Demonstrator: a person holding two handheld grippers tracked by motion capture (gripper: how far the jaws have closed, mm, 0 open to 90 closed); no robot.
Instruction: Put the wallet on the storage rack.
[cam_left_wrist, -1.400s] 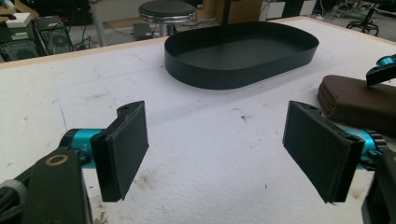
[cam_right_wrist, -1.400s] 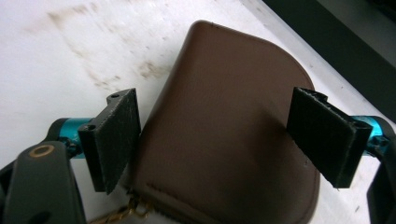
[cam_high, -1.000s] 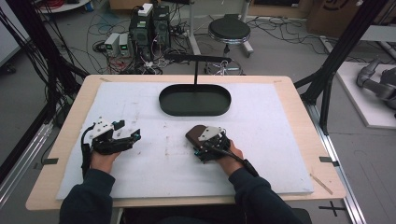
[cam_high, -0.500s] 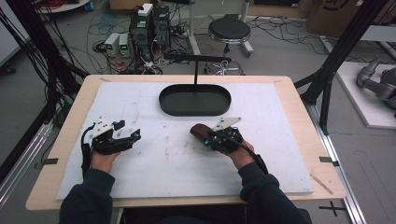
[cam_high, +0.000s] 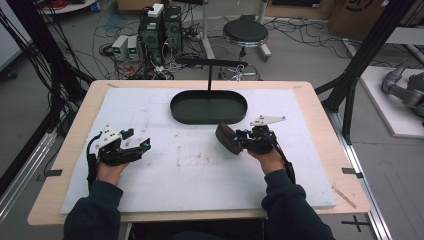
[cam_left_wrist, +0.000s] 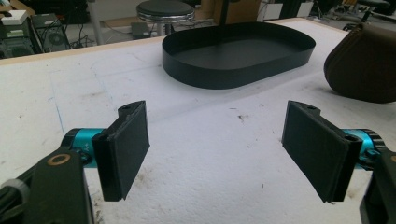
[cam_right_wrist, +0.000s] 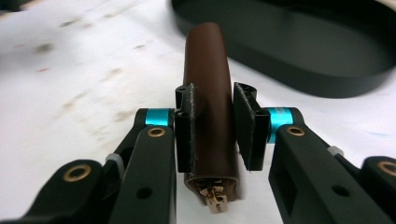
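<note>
Brown leather, or something much like it, makes up the pouch (cam_right_wrist: 208, 112) that is clamped edge-on between the pads of the right gripper (cam_right_wrist: 212, 128). Its jaws have just been closing and are now pressed against both flat faces of the pouch, so that the narrow spine points away from the camera and a brass-coloured zip pull (cam_right_wrist: 214, 198) hangs at the near end. Held this way, the thin dimension is spanned and the pouch is unlikely to fold or slip.

From the high view, the pouch (cam_high: 227, 138) is seen at about three o'clock from the middle of the white mat (cam_high: 200, 180), just off the surface by the look of it, and near the five o'clock edge of the black oval tray (cam_high: 209, 106). The tray sits at twelve o'clock on the mat, with a thin black stand (cam_high: 210, 65) rising behind it. This placement suggests the tray as the likely destination, though that is a judgement only.

The left gripper (cam_left_wrist: 219, 154) is parked at nine o'clock on the mat, with its jaws wide apart and nothing between them; it appears to be kept clear of the working side. From its own camera, the pouch (cam_left_wrist: 366, 65) is seen at two o'clock and the tray (cam_left_wrist: 238, 56) at twelve.

No brand, label or writing can be read on the pouch, the tray or either gripper.
</note>
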